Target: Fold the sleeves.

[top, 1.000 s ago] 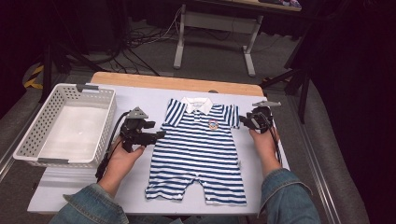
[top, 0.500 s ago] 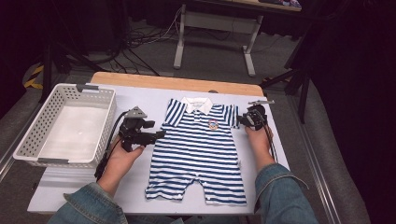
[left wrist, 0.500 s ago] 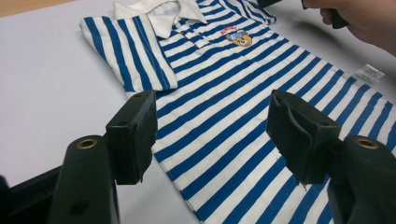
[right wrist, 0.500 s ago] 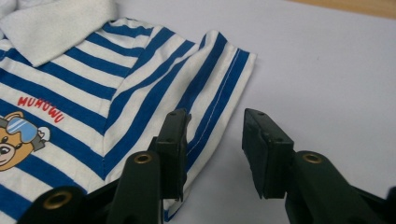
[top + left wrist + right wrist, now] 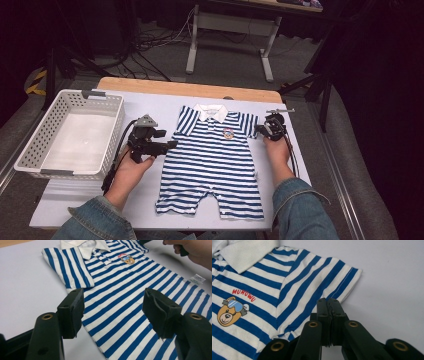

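1. The right tongs [image 5: 329, 322] had just been closing, and their jaws stood pressed together at the lower edge of the romper's right-hand sleeve [image 5: 342, 282]. The right tongs view did not settle whether a fold of sleeve hem was pinched between them.
2. The left tongs [image 5: 113, 312] stood about half open with nothing held. Their jaws straddled the romper's side edge just below the other sleeve [image 5: 68, 267], and the pads were clear of the cloth.
3. The blue-and-white striped baby romper [image 5: 215, 165] lay flat and face up on the white counter [image 5: 150, 200], between the two hands. Judged from this spread, the garment was laid out for folding, with each tongs stationed at one side so that the sleeves could be turned inward.
4. The romper's long axis ran from the person's edge of the counter toward the far edge. The white collar [image 5: 212, 112] pointed away from the person, and the leg openings [image 5: 210, 210] lay nearest the person.
5. The bear badge [image 5: 232, 311] faced upward, which confirmed the front side was up.
6. A white slatted basket [image 5: 30, 150] stood well apart at the left, probably intended to receive the folded garment.
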A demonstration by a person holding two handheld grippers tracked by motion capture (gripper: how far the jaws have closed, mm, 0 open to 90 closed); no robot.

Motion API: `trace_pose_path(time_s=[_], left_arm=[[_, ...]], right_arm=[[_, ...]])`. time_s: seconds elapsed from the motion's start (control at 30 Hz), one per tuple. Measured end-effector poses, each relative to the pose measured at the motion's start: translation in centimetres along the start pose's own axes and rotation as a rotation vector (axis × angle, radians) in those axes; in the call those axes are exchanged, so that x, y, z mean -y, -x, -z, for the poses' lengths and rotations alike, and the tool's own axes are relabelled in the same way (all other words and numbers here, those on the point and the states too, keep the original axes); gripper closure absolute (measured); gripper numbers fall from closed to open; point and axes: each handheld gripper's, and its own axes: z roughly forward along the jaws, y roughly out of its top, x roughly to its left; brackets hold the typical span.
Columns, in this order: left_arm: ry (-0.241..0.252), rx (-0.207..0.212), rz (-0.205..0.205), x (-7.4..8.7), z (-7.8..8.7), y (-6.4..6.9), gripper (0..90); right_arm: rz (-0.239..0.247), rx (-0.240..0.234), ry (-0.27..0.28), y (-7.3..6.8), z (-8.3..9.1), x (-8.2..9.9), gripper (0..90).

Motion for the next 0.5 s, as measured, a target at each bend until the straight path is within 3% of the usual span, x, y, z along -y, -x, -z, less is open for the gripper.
trace_pose_path(time_s=[0.1, 0.2, 0.27, 0.3, 0.33, 0.5], left_arm=[[0.006, -0.002, 0.003, 0.0, 0.0, 0.0, 35.1], [0.007, -0.003, -0.001, 0.0, 0.1, 0.1, 35.0], [0.007, -0.004, -0.001, 0.0, 0.1, 0.1, 35.0], [0.007, -0.004, -0.001, 0.0, 0.1, 0.1, 35.0], [0.005, -0.005, -0.001, 0.0, 0.0, 0.1, 35.0], [0.006, -0.005, -0.002, 0.0, 0.0, 0.1, 35.0]], right_arm=[[0.066, 0.03, 0.039, -0.9, 0.6, -0.4, 88.6], [0.115, 0.031, 0.074, -2.0, 1.1, -0.7, 88.5], [0.178, 0.028, 0.098, -3.3, 1.3, -0.9, 88.5], [0.178, 0.028, 0.098, -3.3, 1.3, -0.9, 88.5], [0.219, 0.023, 0.106, -4.2, 1.2, -1.0, 88.5], [0.261, -0.009, 0.113, -5.5, 0.6, -1.1, 88.6]])
